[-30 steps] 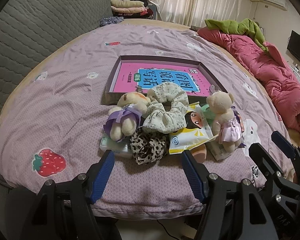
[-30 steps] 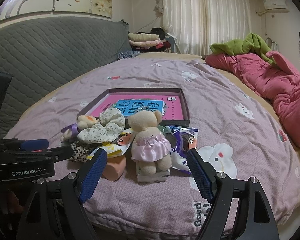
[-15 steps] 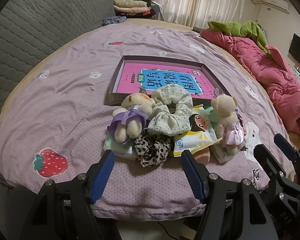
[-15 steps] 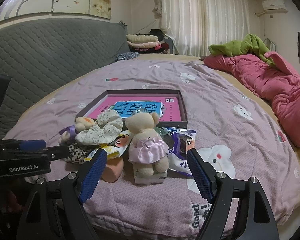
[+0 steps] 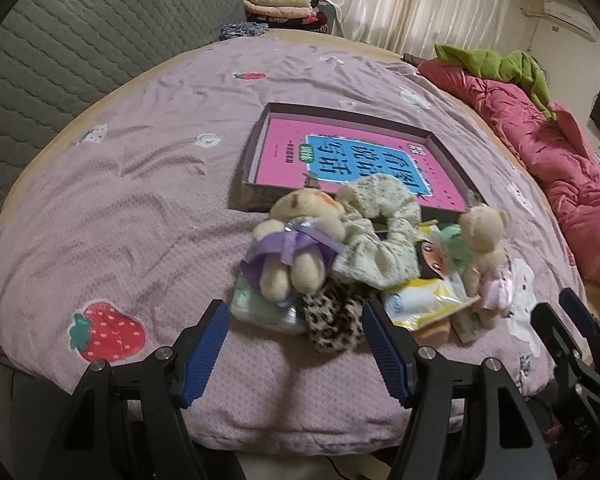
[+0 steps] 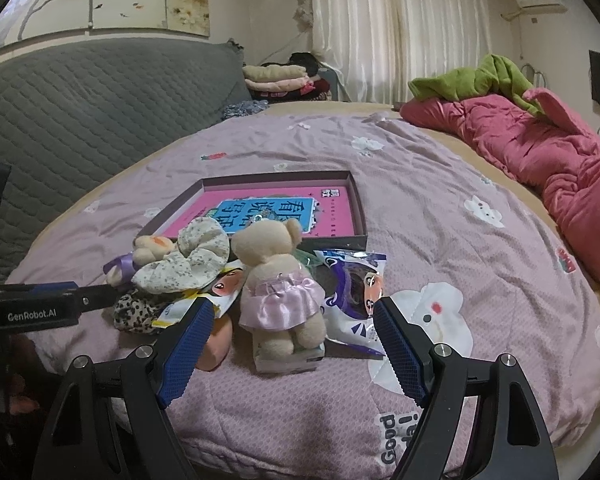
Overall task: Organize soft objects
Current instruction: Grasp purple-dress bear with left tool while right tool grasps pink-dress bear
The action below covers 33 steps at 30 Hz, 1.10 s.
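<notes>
On bed (image 5: 140, 208) | 2 bears (image 6: 276, 280) | 2 scrunchies (image 5: 380, 236) | L claw (image 5: 296, 344) + R claw (image 6: 288, 344) released

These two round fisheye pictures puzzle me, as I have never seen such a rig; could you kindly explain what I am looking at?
Each picture comes from a camera mounted on a hand-held two-finger gripper, looking forward along its blue-padded fingers. A person carries one in each hand; there is no robot arm. The left gripper and the right gripper are both open and hold nothing.

Both face a bed with a purple quilt. On it lies a pile of soft things: a bear in a purple dress, a bear in a pink dress, a floral scrunchie, a leopard scrunchie and some printed packets. Behind them sits a shallow box holding a pink book.
</notes>
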Tool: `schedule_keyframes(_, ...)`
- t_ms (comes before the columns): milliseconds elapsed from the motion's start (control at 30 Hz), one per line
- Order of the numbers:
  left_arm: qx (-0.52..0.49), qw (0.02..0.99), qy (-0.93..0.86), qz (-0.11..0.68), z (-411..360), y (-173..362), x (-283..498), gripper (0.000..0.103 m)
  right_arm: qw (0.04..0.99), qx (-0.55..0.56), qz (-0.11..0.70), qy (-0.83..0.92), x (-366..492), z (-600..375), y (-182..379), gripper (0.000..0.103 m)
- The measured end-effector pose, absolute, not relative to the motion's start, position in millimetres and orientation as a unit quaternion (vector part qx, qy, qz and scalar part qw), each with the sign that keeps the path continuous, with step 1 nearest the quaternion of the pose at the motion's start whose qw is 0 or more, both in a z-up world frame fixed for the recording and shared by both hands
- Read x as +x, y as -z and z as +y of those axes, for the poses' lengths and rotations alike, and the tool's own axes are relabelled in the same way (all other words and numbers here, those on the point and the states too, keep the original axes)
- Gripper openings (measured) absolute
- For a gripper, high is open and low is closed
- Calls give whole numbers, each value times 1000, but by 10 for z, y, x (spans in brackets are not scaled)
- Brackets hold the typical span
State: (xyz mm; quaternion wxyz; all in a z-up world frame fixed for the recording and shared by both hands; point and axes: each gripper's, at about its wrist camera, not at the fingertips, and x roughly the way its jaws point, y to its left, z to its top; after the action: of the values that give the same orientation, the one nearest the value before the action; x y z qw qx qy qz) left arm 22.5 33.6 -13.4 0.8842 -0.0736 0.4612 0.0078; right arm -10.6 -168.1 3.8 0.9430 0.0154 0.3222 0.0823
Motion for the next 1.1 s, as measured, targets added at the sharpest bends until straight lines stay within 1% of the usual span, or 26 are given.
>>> schedule_keyframes(467,-68,875,-22,479,483,292,640,68,935,40,343,-79,108,-1775,97,83)
schedule_keyframes(633,-88,868,-23,487,556,358,763,68,933,32,348,-81,220,-1748,130,83)
schedule_keyframes(867,-90,864,-14,495,532,430,879,68,932,2,352,-86,414,-1691,172,83)
schedule_keyframes(900,-92,863,-14,497,533,441,891,67,933,-3,348,-89,434,-1680,165,83)
schedule_keyframes(967,-99,862,-9,498,542,458,911,61,935,-15,341,-96,464,-1647,154,82)
schedule_keyframes(1100,-112,858,-7,501,587,491,985,54,936,-40,332,-108,531,-1538,151,78)
